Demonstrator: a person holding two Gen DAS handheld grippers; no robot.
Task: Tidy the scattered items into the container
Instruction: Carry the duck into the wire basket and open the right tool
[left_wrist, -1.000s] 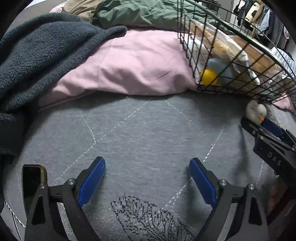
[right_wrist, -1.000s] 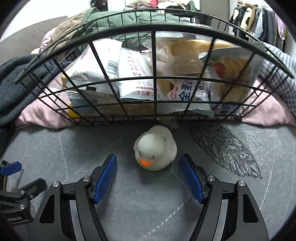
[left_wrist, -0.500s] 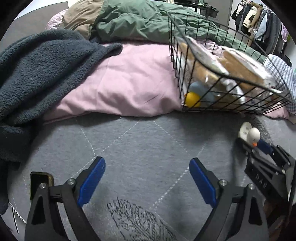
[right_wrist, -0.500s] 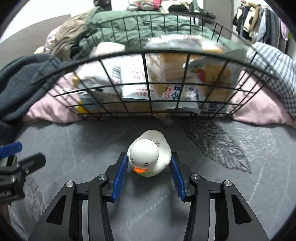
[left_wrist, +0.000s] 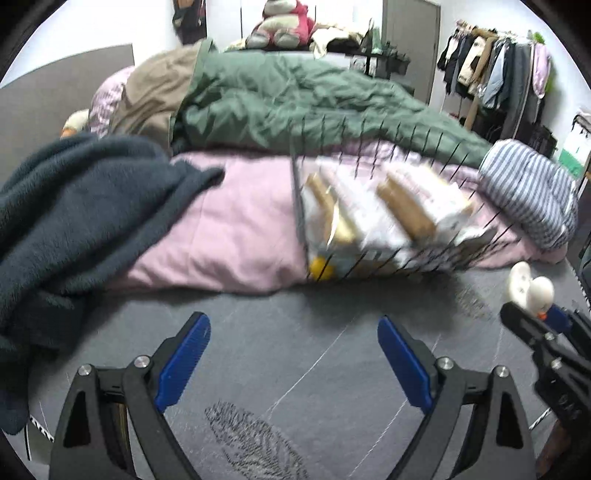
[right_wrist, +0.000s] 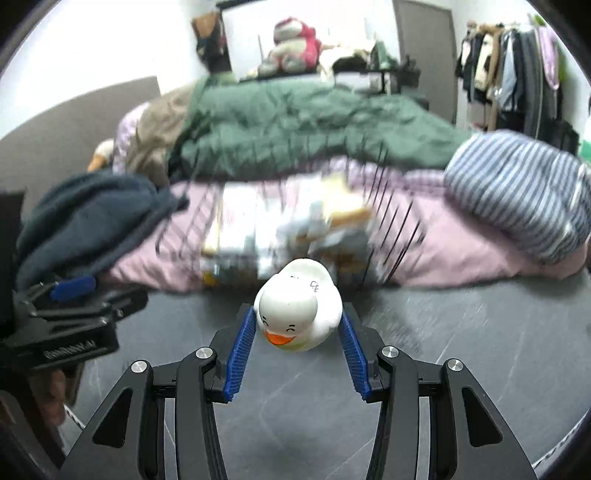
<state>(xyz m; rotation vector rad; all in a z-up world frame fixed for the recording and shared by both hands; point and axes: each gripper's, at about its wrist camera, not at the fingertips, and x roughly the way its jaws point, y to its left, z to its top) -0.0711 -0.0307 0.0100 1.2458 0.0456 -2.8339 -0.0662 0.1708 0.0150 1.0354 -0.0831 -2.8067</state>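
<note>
My right gripper (right_wrist: 297, 325) is shut on a white rubber duck (right_wrist: 299, 314) with an orange beak, held above the grey bedspread in front of the black wire basket (right_wrist: 391, 236). The basket is blurred and holds several snack packets. In the left wrist view the duck (left_wrist: 530, 290) and the right gripper (left_wrist: 543, 321) show at the far right, right of the basket (left_wrist: 299, 221). My left gripper (left_wrist: 293, 354) is open and empty over the grey bedspread, nearer than the basket.
A dark blue fleece blanket (left_wrist: 74, 206) lies at the left. A pink quilt (left_wrist: 240, 229) sits behind and beside the basket, a green duvet (left_wrist: 295, 107) beyond it, and a striped pillow (left_wrist: 528, 192) at the right. A clothes rack (left_wrist: 495, 74) stands far right.
My right gripper closed on the duck and lifted it off the bedspread. Both grippers rose and pulled back, so the basket now appears lower and farther away.
</note>
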